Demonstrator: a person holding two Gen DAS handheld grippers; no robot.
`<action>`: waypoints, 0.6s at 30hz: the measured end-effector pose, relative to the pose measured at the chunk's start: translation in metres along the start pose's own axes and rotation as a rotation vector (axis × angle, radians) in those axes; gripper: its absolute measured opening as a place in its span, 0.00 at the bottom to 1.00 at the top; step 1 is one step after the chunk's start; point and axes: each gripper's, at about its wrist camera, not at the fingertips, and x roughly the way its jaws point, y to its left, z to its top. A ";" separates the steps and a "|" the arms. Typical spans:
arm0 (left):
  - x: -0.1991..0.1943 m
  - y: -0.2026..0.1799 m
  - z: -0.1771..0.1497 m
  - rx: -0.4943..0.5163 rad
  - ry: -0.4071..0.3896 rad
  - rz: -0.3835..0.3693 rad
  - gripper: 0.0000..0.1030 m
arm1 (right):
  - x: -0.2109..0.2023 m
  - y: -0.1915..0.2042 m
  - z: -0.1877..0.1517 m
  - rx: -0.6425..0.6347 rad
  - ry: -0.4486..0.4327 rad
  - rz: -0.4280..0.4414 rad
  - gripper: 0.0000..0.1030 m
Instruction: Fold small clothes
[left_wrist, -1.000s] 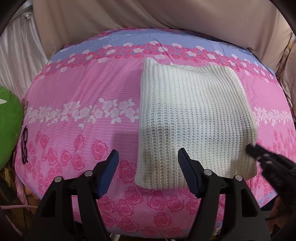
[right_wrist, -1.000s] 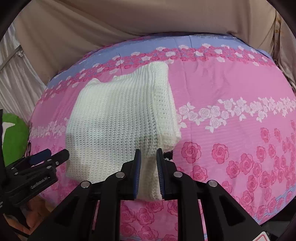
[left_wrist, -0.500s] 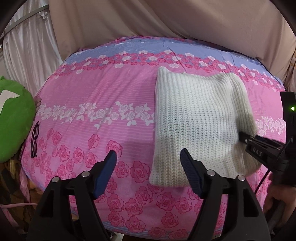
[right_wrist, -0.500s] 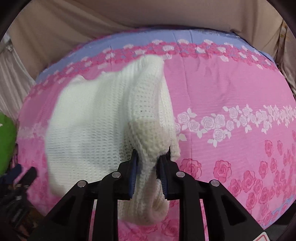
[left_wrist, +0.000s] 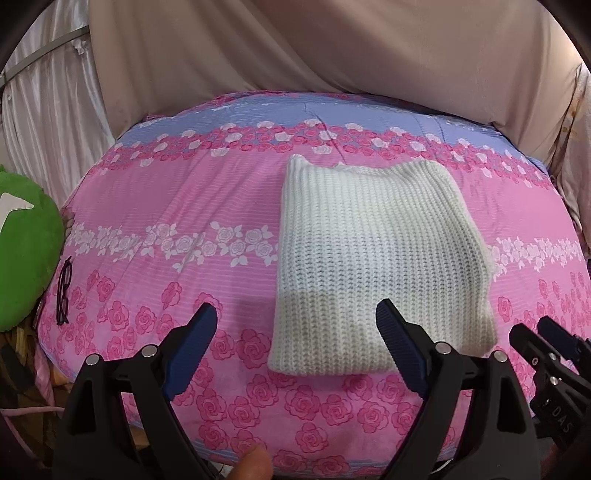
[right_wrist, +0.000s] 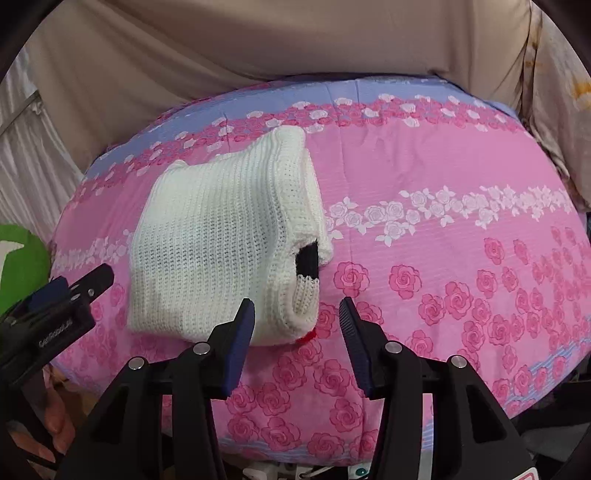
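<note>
Just 1 folded sweater, 2 grippers opening.

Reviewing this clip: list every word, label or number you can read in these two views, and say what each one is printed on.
"DAS": white letters on the body of the right gripper, at the left wrist view's right edge.
White lettering on the body of the left gripper, in the right wrist view: too blurred to read.
Nothing readable on the folded white knit garment or the floral bedsheet.

In front of me I see a bed with a pink rose-pattern sheet, its far band is blue. Behind it, at 12 o'clock, hangs a beige cloth. At 9 o'clock are a white curtain and a green cushion.
</note>
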 end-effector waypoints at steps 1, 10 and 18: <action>0.000 -0.003 -0.001 0.003 0.001 -0.002 0.83 | -0.003 0.000 0.000 -0.003 -0.015 -0.008 0.50; 0.000 -0.013 -0.005 0.011 0.015 -0.004 0.83 | -0.004 0.011 -0.007 -0.046 -0.009 -0.047 0.57; -0.001 -0.016 -0.010 0.020 0.024 0.003 0.83 | -0.002 0.020 -0.011 -0.069 -0.004 -0.048 0.59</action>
